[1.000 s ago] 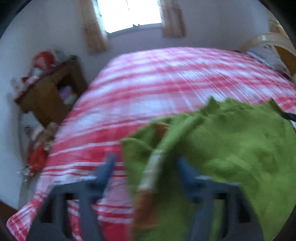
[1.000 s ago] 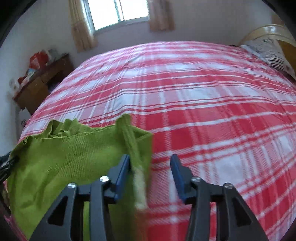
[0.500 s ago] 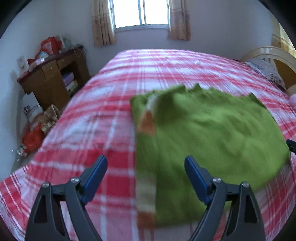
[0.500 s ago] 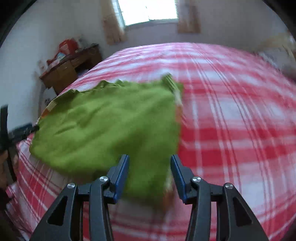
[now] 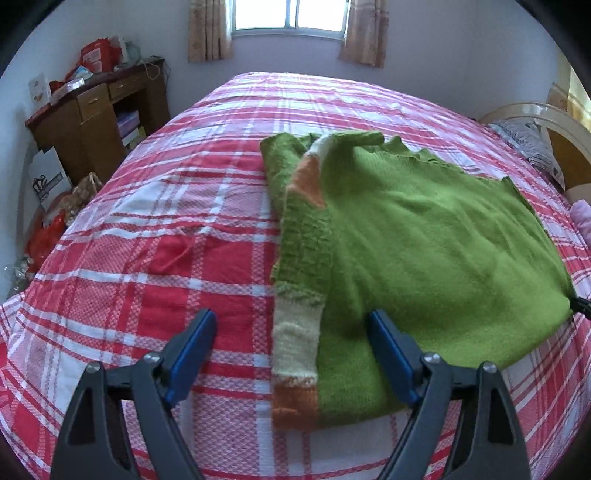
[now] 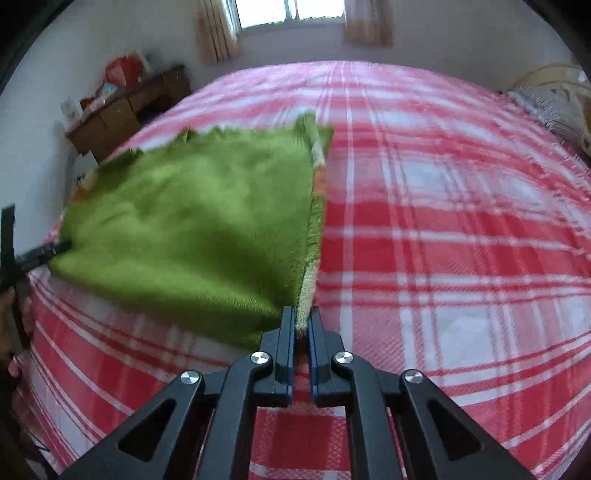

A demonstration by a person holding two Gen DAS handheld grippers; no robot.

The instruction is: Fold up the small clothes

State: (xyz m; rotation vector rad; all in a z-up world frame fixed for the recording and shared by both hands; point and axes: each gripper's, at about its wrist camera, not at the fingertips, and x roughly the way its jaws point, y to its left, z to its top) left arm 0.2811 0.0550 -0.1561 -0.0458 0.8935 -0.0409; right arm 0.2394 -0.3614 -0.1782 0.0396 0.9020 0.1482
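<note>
A green knit sweater (image 5: 424, 251) with orange and cream striped sleeve cuffs lies folded on the red plaid bedspread (image 5: 166, 236). My left gripper (image 5: 291, 339) is open, its jaws wide apart over the sweater's near left edge and a striped sleeve (image 5: 295, 347). My right gripper (image 6: 303, 325) is shut on the sweater's near right corner. In the right wrist view the sweater (image 6: 192, 221) stretches away to the left, and the left gripper's tip (image 6: 40, 253) shows at its far left corner.
A wooden desk (image 5: 96, 114) with clutter stands left of the bed; bags (image 5: 48, 206) lie on the floor beside it. A pillow and headboard (image 5: 535, 144) are at the right. A window (image 5: 291, 14) is on the far wall.
The sweater was dropped flat onto the bed and my left gripper pulled back from it, open. My right gripper closed on the sweater's near right corner.
</note>
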